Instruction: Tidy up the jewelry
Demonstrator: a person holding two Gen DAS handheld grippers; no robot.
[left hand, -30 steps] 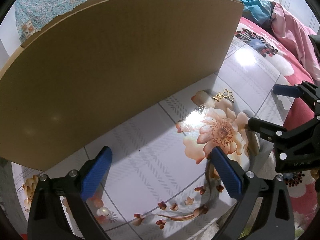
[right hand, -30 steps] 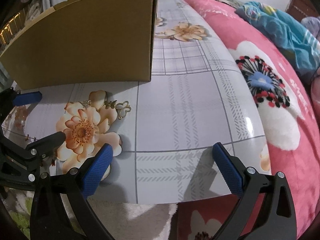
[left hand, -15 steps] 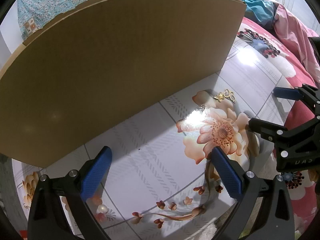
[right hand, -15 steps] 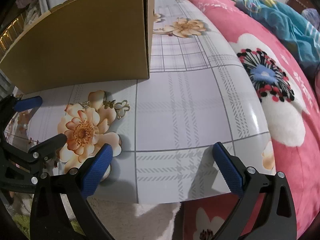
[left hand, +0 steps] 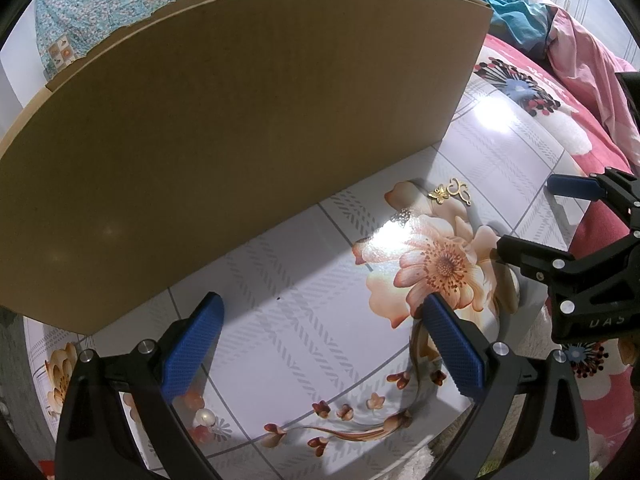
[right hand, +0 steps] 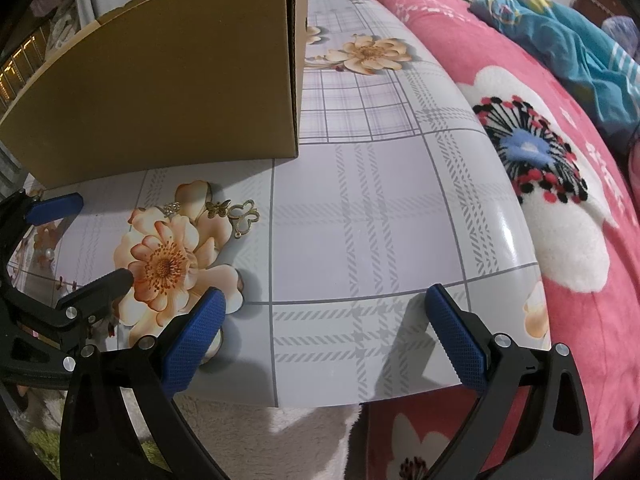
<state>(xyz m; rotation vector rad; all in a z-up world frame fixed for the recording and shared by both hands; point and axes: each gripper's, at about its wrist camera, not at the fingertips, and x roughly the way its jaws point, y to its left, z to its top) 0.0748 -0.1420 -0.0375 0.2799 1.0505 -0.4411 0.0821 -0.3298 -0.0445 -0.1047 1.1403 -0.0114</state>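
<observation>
- Hovering low over the near edge of the table (left hand: 304,320), the left gripper (left hand: 320,340) has its two blue-padded fingers (left hand: 192,340) spread wide apart, with nothing between them.
- Under that gripper's left finger a small pearl bead (left hand: 205,416) lies on the glossy flower-printed tabletop, close to the table's near edge.
- In the right wrist view the right gripper (right hand: 324,328) is likewise spread wide and holds nothing; its fingertips (right hand: 452,324) hang just over the front edge of the table (right hand: 360,240), above a pale fluffy rug (right hand: 280,432).
- Each gripper shows in the other's camera: the right one at the right side of the left wrist view, the left one at the left side of the right wrist view, both with jaws apart.
- Farther in, on the printed peach flower (right hand: 164,264), lie the jewelry pieces: a gold butterfly charm (right hand: 218,208), an open-work gold butterfly pendant (right hand: 244,216) just beside it, and a small sparkly piece (right hand: 172,209) a little to their left.
- The same gold butterflies (left hand: 450,192) show in the left wrist view, near the right end of the box wall; whether the two touch, I cannot tell.
- Behind the jewelry stands a large brown cardboard box (right hand: 160,92), its plain side wall (left hand: 240,120) facing both grippers; its inside is not visible.
- To the right of the table a pink flower-patterned blanket (right hand: 560,160) covers a bed, with a teal cloth (right hand: 560,40) lying farther back on it.
</observation>
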